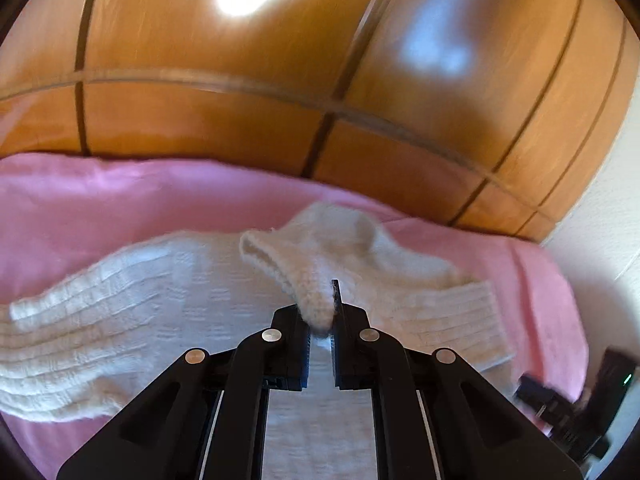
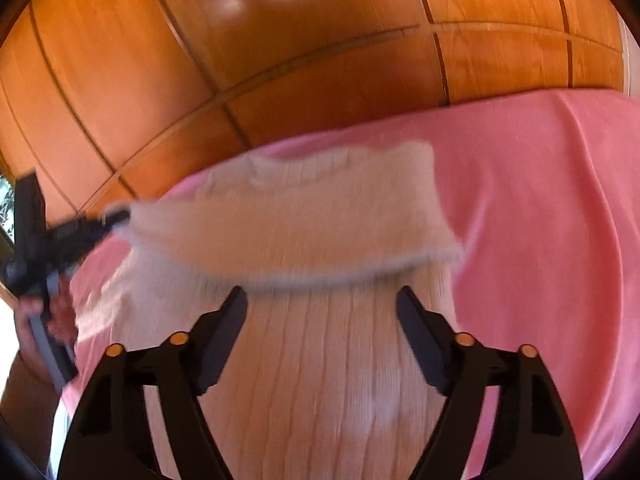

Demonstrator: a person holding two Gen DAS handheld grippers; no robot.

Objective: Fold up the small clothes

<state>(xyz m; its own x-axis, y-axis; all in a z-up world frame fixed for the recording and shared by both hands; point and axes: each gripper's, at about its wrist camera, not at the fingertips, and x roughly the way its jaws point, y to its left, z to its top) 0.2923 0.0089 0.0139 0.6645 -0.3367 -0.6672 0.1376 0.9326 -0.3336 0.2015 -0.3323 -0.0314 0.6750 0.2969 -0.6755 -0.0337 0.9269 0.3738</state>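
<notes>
A white ribbed knit garment [image 1: 132,312] lies on a pink cloth [image 1: 100,200]. My left gripper [image 1: 320,312] is shut on a fuzzy folded-over part of the garment [image 1: 312,264] and holds it raised over the rest. In the right wrist view the same garment [image 2: 320,360] runs under my right gripper [image 2: 322,300], which is open and empty just above it. The lifted flap [image 2: 296,224] stretches across ahead of it, held at its left end by the left gripper [image 2: 76,228].
A wooden panelled wardrobe [image 1: 240,80] stands behind the pink cloth [image 2: 540,200]. The right gripper shows at the lower right of the left wrist view [image 1: 568,412]. The person's hand [image 2: 36,320] holds the left gripper.
</notes>
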